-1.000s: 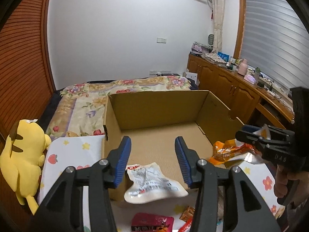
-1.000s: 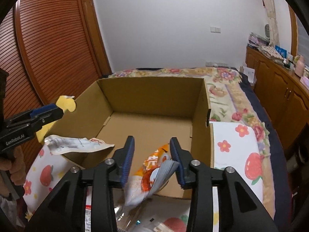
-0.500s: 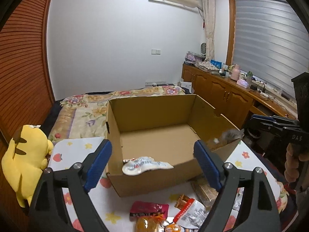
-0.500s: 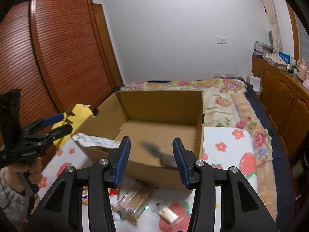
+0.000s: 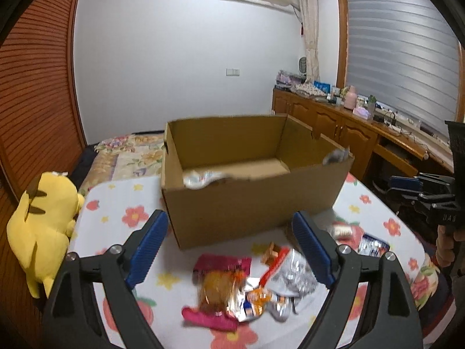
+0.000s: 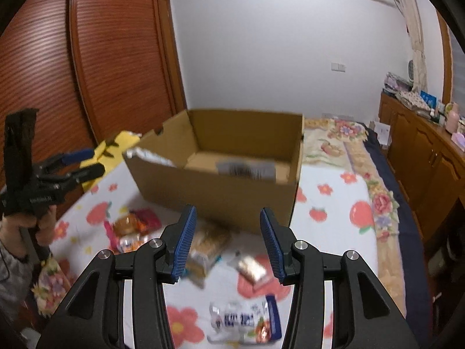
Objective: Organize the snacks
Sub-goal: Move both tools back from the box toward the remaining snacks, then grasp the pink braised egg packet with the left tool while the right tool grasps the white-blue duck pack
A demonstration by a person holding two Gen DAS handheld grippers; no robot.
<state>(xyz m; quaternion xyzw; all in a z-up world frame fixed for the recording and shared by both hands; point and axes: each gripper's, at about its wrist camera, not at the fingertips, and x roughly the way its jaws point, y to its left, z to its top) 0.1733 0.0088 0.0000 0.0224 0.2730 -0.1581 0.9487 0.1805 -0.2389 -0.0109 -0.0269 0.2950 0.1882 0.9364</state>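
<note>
Now that both grippers have let go and drawn back, left gripper (image 5: 229, 250) gapes wide and right gripper (image 6: 228, 245) stands part-open, both empty; two blurred snack packets (image 5: 203, 178) apparently lie inside the brown cardboard box (image 5: 252, 203), while more wrapped snacks (image 5: 247, 288) wait on the near floral cloth.

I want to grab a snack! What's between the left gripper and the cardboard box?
In the left wrist view, only bare flowered tablecloth lies between the left gripper and the cardboard box.
</note>
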